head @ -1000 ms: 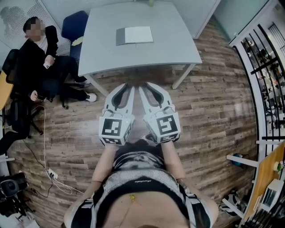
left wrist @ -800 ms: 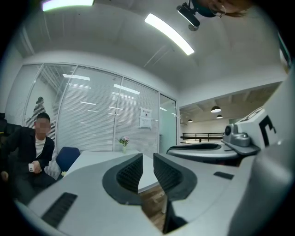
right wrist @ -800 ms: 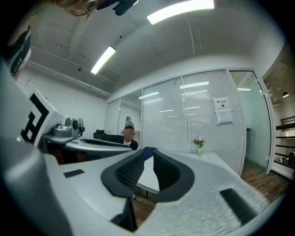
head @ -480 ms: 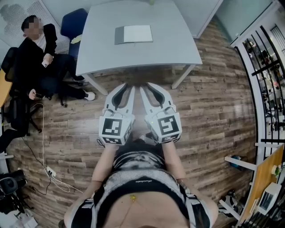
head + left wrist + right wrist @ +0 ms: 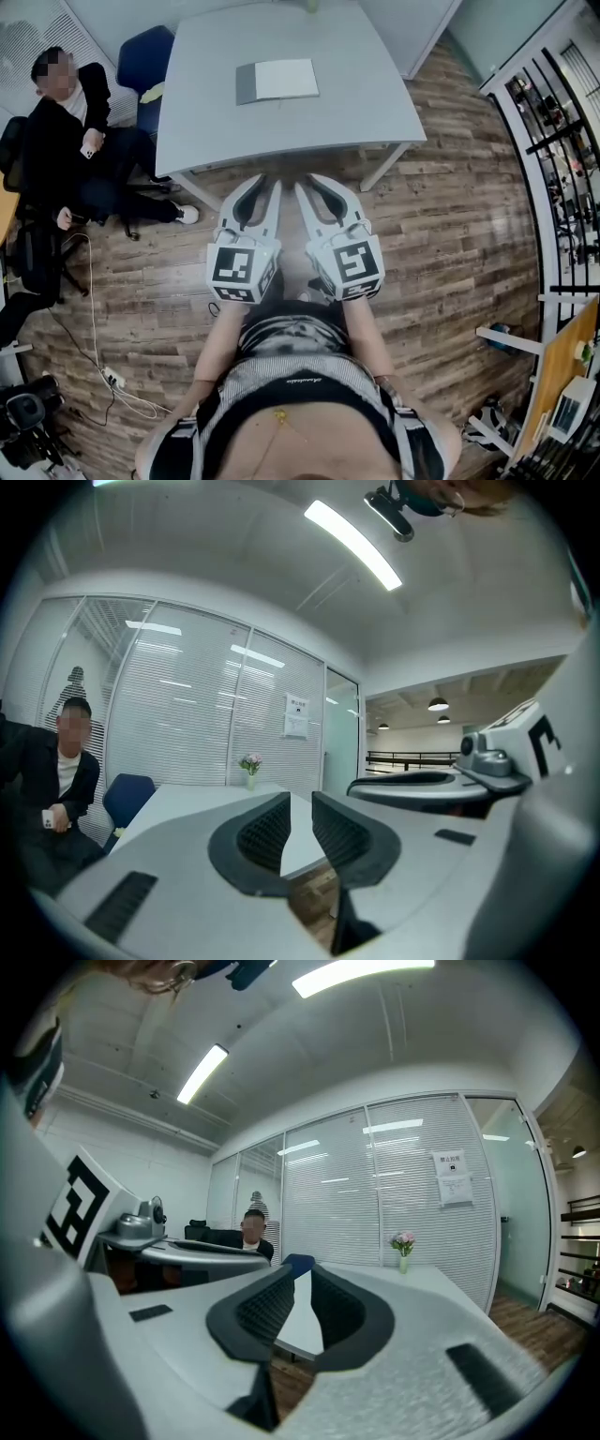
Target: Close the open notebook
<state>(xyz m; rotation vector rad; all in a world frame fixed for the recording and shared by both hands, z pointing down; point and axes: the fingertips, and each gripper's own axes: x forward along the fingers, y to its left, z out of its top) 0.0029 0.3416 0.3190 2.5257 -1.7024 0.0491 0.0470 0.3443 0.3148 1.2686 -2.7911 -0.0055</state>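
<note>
The notebook [image 5: 277, 81] lies open and flat near the middle of the grey table [image 5: 366, 103], showing a white page on the right and a narrower dark grey leaf on the left.

No legible text anywhere. Paper notice [image 5: 454, 1178] on glass wall [image 5: 366, 1213]: print too small to read. Script on person's waistband [image 5: 298, 382]: unreadable. Left gripper [image 5: 265, 185], right gripper [image 5: 313, 184]: square code markers only.

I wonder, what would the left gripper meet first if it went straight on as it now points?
Probably the near edge of the table, since the left gripper points at it; it might instead pass above the top, toward the notebook.
</note>
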